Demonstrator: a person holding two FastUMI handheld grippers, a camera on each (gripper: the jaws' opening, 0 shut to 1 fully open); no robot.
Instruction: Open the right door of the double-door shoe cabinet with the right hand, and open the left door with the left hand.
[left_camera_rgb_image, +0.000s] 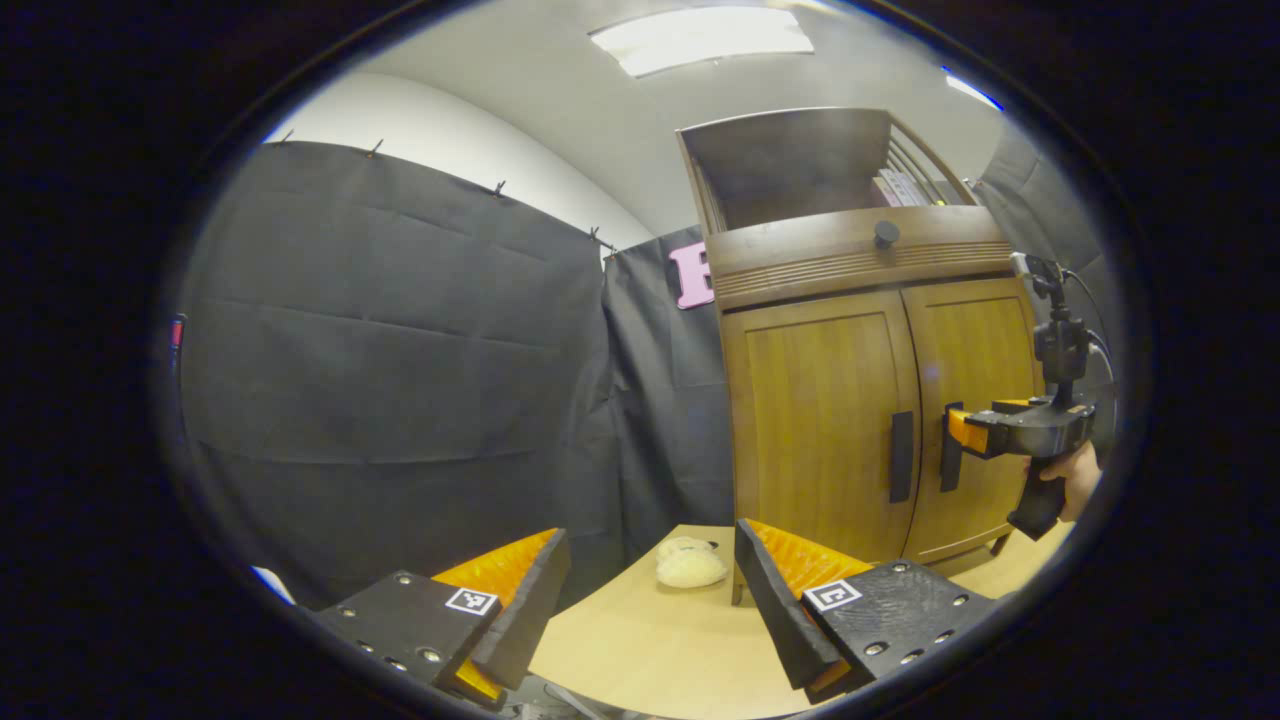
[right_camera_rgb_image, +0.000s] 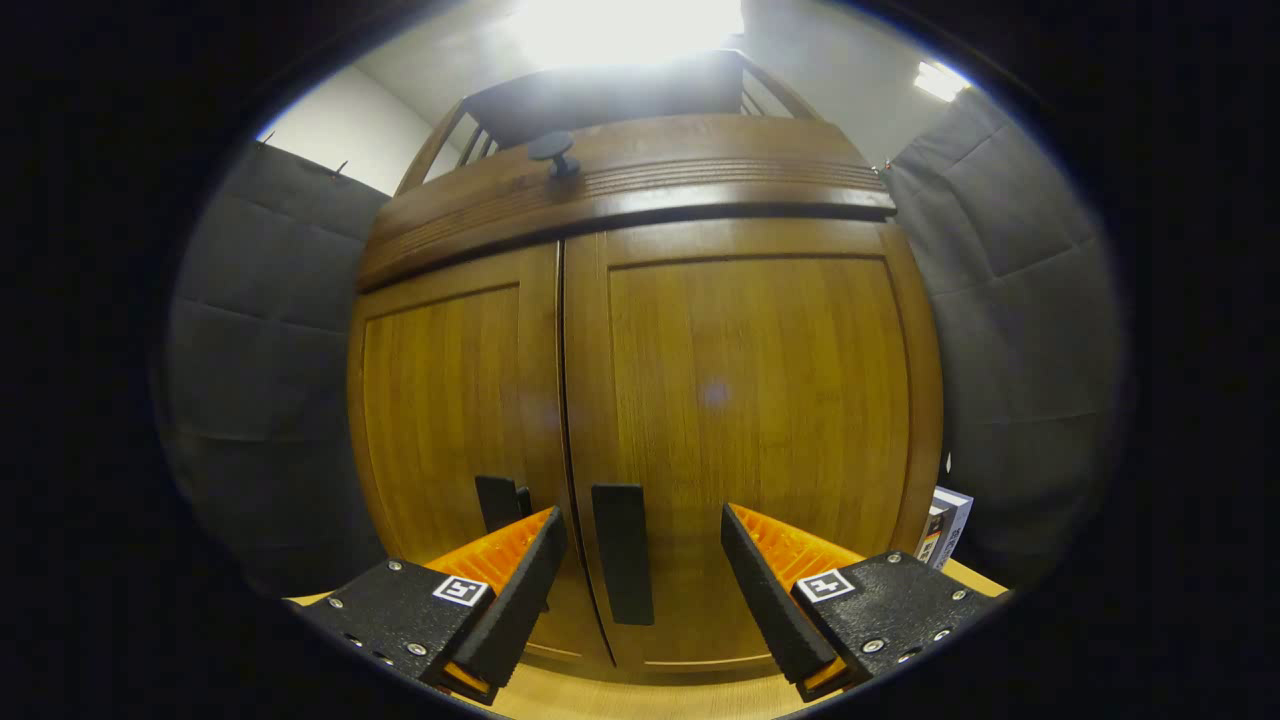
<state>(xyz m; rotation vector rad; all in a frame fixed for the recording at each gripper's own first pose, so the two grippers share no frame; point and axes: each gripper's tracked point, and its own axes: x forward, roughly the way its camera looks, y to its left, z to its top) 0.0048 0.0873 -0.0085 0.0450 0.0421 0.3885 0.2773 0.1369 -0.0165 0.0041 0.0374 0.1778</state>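
Pale wooden surface (left_camera_rgb_image: 640, 640) bearing shoe cabinet (left_camera_rgb_image: 850, 400), doors closed; right hand-held gripper (right_camera_rgb_image: 640, 560) wide open around right door handle (right_camera_rgb_image: 622, 567) at 6 o'clock; left hand-held gripper (left_camera_rgb_image: 650, 590) wide open, empty.

No legible text or numbers; only unreadable square marker tags on each gripper's fingers (right_camera_rgb_image: 463, 590).

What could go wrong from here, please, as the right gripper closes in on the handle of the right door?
The right gripper is open with the right door's handle between its fingers, but the left door's handle sits just beyond the left finger, which might clip it.

Both doors look shut; a poor grip could slip off the slim handle when pulling.

The left gripper is open, well back over the table, near a pale fluffy object it might brush when advancing.
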